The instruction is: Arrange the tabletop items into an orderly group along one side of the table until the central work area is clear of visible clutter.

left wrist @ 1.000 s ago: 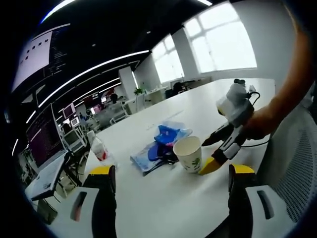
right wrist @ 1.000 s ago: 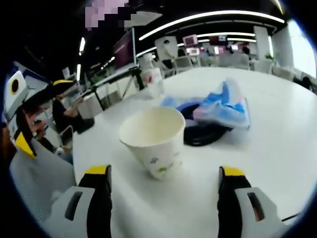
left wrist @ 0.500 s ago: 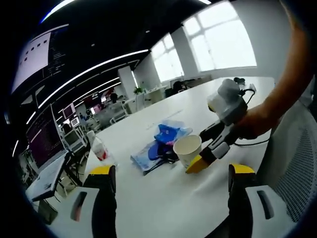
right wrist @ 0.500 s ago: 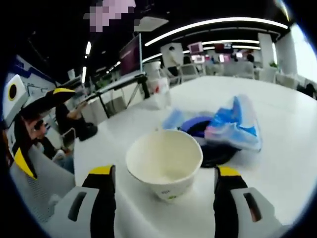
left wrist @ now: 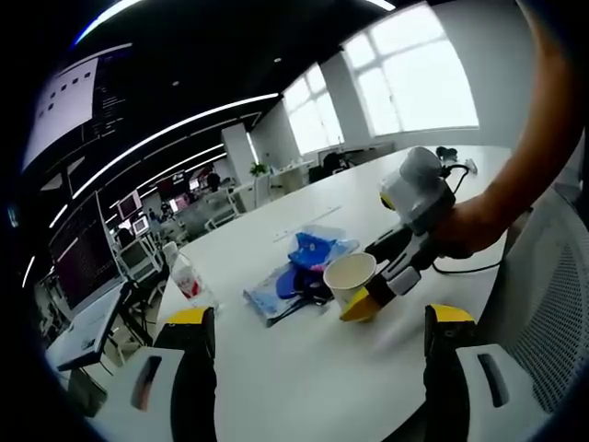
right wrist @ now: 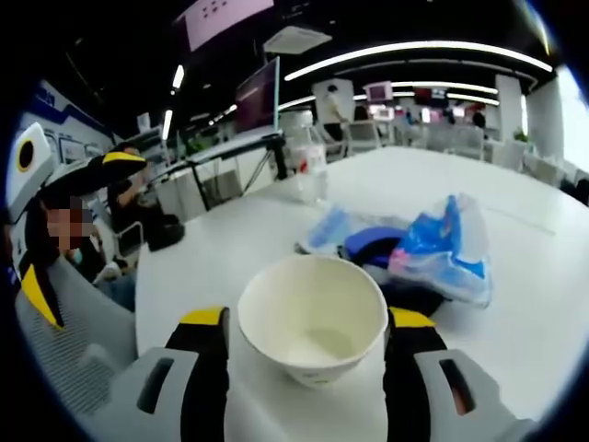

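Observation:
A white paper cup [right wrist: 311, 318] stands empty on the white table [right wrist: 525, 304], just in front of a heap of blue plastic packets [right wrist: 433, 247]. My right gripper [right wrist: 308, 319] has a yellow-tipped jaw against each side of the cup, shut on it. In the left gripper view the same cup [left wrist: 350, 273] sits inside the right gripper [left wrist: 359, 293], which a person's hand holds from the right. My left gripper [left wrist: 319, 315] is open near the table's front edge, nothing between its fingers.
A plastic bottle with a red label [left wrist: 184, 274] stands at the table's far-left side, seen beyond the packets as the bottle [right wrist: 308, 157]. A black coiled thing [right wrist: 409, 296] lies under the packets [left wrist: 308, 262]. A grey mesh chair [left wrist: 552, 304] is at the right.
My right gripper has moved forward around the cup and its jaws have narrowed onto the cup's sides. The left gripper has stayed put.

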A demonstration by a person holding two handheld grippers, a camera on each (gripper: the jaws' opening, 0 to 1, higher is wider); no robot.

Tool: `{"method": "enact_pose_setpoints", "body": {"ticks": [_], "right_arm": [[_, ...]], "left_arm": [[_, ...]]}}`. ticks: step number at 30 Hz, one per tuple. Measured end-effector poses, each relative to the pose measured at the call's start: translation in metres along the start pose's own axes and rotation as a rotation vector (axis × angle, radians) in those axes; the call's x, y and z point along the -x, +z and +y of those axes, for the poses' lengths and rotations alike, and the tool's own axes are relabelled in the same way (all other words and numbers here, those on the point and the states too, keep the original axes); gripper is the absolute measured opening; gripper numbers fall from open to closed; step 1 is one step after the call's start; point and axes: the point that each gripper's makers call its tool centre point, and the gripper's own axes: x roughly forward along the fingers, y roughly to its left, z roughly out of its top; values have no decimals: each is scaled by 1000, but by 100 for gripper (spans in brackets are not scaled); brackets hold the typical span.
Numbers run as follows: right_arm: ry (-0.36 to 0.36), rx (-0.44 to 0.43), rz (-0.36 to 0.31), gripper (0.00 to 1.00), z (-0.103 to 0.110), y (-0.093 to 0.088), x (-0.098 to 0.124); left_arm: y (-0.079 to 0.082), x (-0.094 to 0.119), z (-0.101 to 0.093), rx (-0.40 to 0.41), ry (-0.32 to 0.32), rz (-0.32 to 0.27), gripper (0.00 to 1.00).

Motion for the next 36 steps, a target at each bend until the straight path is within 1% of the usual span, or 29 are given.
{"method": "enact_pose_setpoints", "body": {"ticks": [2,5,8,12,15,16,23,26,36], "right_arm": [[4,7,5,59,1,0,0],[6,6,3,57,0,2,-1],[8,5,-1,52,0,4,-2],[0,18,7,51,-3,5,-1],[-4,28,18,47,-6,5,-1],[-6,25,7,47,-7,8,0],[-5,29,-17,46,-11,21,3],[-4,41,-46,45,-11,34,4],[7,65,-72,45,-16,60,-1]], "left_arm": [[0,0,1,1,3,-3,95],[0,0,1,0,1,-6,95],[0,0,0,-1,1,-7,95],[1,0,-1,-3,0,-6,95],[1,0,-2,-3,-3,-9,94],[1,0,-2,-2,-4,-9,94],[2,0,-3,-2,-8,-11,94],[2,0,-3,-3,-9,-12,94],[2,0,-1,-3,-5,-16,94]]}}
